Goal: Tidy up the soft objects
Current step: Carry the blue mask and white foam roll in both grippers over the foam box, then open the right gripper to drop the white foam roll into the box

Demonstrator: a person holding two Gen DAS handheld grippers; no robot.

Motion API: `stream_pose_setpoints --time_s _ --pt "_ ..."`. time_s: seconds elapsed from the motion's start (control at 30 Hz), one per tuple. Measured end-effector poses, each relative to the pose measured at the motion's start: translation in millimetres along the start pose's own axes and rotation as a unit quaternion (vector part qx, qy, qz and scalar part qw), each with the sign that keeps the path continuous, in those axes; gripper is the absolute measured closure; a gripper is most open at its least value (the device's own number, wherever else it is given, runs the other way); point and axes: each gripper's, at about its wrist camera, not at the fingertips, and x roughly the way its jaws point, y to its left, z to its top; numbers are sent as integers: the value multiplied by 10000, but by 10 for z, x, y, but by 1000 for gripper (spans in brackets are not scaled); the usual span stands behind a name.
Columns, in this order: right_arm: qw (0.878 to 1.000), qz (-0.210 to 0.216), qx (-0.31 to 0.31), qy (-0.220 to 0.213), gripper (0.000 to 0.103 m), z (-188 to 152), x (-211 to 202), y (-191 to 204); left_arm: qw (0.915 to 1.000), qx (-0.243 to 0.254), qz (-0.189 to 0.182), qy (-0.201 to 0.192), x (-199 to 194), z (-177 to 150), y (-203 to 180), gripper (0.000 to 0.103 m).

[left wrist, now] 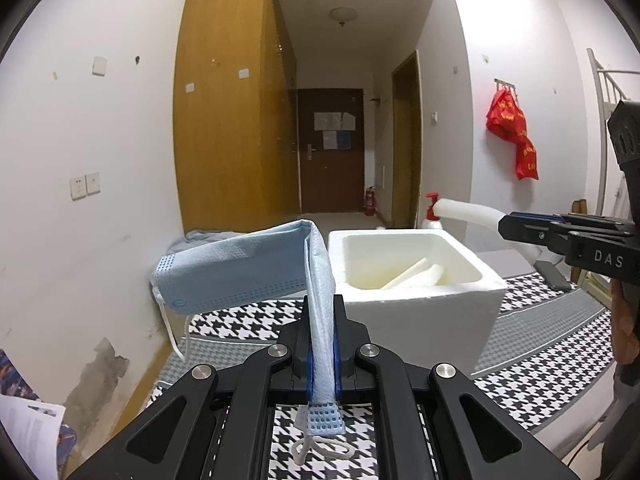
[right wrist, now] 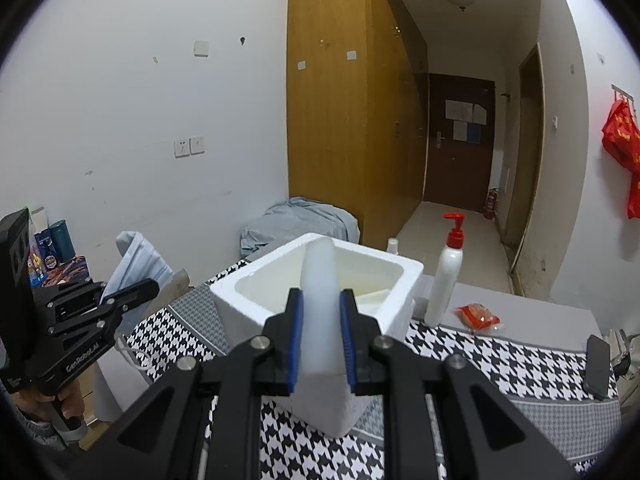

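My left gripper (left wrist: 322,312) is shut on a light blue face mask (left wrist: 240,272), which folds over and hangs to the left above the houndstooth cloth; it also shows in the right wrist view (right wrist: 138,264). My right gripper (right wrist: 322,304) is shut on a white foam tube (right wrist: 318,280), held above the near rim of the white foam box (right wrist: 400,276). In the left wrist view the right gripper (left wrist: 504,226) holds the tube (left wrist: 466,212) above the box's (left wrist: 416,304) right side. Foam pieces (left wrist: 416,274) lie inside the box.
A white pump bottle with a red top (right wrist: 446,280) stands right of the box. A red packet (right wrist: 478,316) and a dark phone (right wrist: 598,366) lie on the table's right. A grey cloth bundle (right wrist: 296,220) sits behind, by the wooden wardrobe (right wrist: 340,120).
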Motion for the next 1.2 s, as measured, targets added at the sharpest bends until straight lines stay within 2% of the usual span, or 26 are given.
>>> stream_pose_setpoints --time_s 0.4,1.2 --pt "9996 153 127 216 82 167 416 11 9999 -38 95 101 57 -43 141 96" --pt "9987 207 112 442 82 244 828 81 9988 -294 228 315 56 -196 439 96"
